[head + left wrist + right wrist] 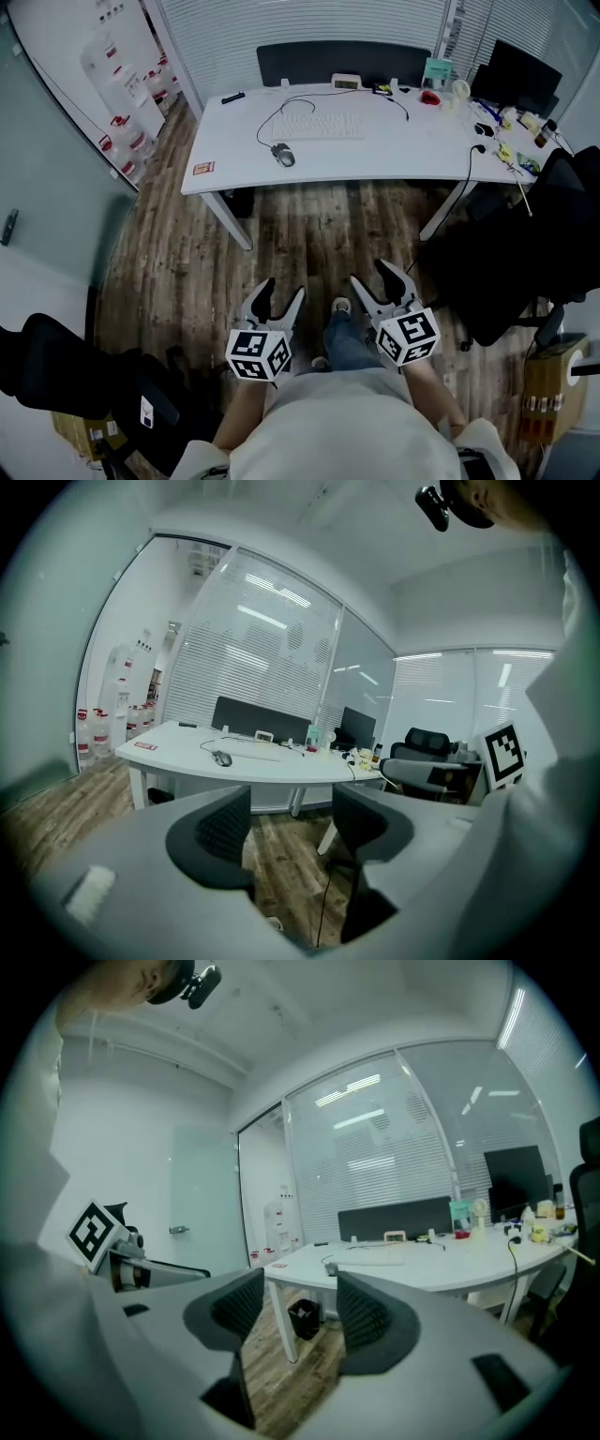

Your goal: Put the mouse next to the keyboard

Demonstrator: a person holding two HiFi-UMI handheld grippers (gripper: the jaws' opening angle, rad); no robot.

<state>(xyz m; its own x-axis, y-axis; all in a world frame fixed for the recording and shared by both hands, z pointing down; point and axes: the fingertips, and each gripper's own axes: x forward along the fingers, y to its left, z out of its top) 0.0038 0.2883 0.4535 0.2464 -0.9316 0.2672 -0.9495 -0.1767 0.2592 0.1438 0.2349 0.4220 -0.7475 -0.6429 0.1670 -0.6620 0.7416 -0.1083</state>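
Note:
A grey wired mouse lies on the white desk, left of and slightly nearer than the white keyboard. Its cable loops back past the keyboard's left end. Both grippers hang over the wooden floor close to the person's body, far from the desk. My left gripper is open with nothing between its jaws. My right gripper is open and empty too. In the left gripper view the mouse and keyboard show small on the distant desk. The right gripper view has the mouse beside the keyboard.
A dark partition backs the desk. Small items and a monitor crowd the desk's right end. A black office chair stands at the right, another chair at the lower left. A red card lies at the desk's left corner.

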